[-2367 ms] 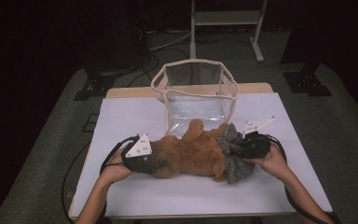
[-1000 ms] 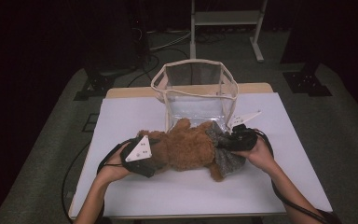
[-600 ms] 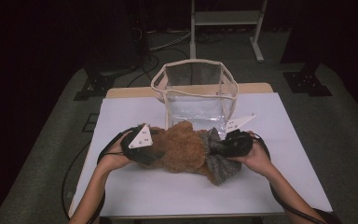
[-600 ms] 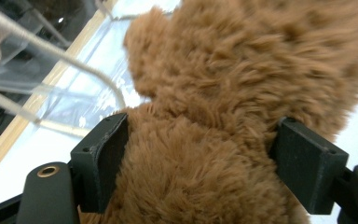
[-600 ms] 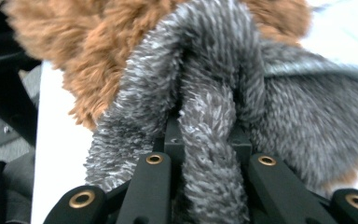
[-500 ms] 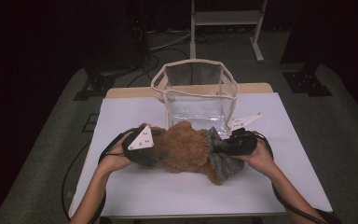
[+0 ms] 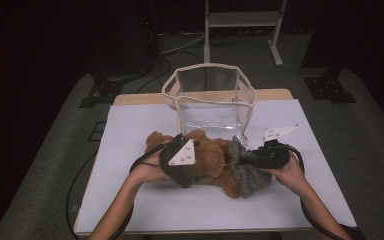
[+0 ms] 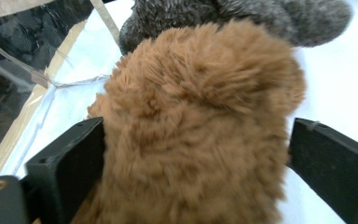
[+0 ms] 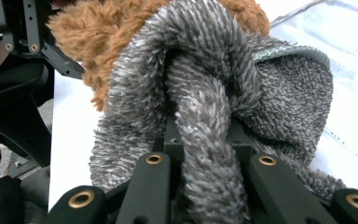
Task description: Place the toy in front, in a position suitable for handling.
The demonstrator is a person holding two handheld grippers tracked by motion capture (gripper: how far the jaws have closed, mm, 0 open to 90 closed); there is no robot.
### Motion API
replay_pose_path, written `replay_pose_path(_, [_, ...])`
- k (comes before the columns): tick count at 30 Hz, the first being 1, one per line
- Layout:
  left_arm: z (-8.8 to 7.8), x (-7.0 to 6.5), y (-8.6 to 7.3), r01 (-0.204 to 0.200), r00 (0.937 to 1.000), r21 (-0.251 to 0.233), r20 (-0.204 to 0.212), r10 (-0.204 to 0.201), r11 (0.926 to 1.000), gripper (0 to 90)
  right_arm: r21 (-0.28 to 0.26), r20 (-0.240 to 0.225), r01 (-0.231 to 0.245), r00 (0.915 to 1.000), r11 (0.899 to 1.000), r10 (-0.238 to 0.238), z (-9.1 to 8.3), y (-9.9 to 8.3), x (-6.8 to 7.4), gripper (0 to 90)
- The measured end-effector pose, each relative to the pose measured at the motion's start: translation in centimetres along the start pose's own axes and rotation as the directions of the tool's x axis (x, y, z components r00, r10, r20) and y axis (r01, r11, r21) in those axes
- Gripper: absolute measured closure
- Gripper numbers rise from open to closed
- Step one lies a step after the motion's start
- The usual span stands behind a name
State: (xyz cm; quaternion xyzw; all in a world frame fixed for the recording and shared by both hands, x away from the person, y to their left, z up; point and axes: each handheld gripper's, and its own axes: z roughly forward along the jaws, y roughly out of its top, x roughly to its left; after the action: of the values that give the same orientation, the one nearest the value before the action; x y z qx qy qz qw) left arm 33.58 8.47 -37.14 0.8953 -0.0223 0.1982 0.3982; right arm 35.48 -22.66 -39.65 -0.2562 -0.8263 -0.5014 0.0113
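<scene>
A fluffy brown plush with a grey fleece end lies bunched on the white table, just in front of a clear bag. My left gripper is at its left end. Its jaws have just been opening and stand wide on either side of the brown fur, which fills the gap between them. My right gripper comes in from the right. It is shut on a fold of the grey fleece, with brown fur behind it.
A clear plastic bag with a cream rim stands open at the back middle of the white table. Bare tabletop lies left, right and in front of the plush. Cables trail from both grippers. A metal stand is on the floor behind.
Both hands have drawn together and toward the bag. The left hand moved right, and the plush went from stretched out to bunched up in front of the bag.
</scene>
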Motion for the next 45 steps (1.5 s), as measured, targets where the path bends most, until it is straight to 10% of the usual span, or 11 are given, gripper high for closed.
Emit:
replay_pose_path(6, [2.0, 0.1, 0.3, -0.041, 0.9988, 0.068, -0.024, 0.043, 0.9968, 2.5, 0.021, -0.006, -0.006, 1.0, 1.0, 0.007, 0.8, -0.2, -0.2, 75.5])
replay_pose_path(12, [1.6, 0.0, 1.1, -0.029, 0.997, 0.093, -0.069, 0.035, 0.9952, 36.2, 0.038, -0.016, -0.003, 0.9999, 0.999, 0.003, 2.0, 0.0, -0.2, 75.2])
replay_pose_path(22, [-1.6, 0.3, 2.8, 0.077, 0.993, -0.059, 0.094, -0.071, 0.9953, 43.4, -0.028, -0.027, 0.082, 0.9962, 0.996, -0.083, -0.5, 2.2, 2.4, 75.2])
replay_pose_path(27, [-0.8, -0.3, 3.6, 0.064, 0.9858, -0.036, 0.158, -0.057, 0.9973, 40.5, -0.029, -0.016, 0.123, 0.9923, 0.992, -0.123, -1.9, 2.1, 3.9, 75.2])
replay_pose_path(35, [1.2, -0.5, 4.3, 0.028, 0.9838, 0.037, 0.176, -0.034, 0.9989, 8.8, -0.039, -0.012, 0.017, 0.9998, 0.999, -0.018, -2.2, -0.8, 1.4, 75.2])
replay_pose_path(45, [3.9, -2.0, 5.2, -0.069, 0.9806, 0.105, 0.19, 0.048, 0.9921, 0.0, -0.025, -0.013, -0.005, 0.9999, 1.0, 0.005, -2.3, -1.4, 0.9, 75.0])
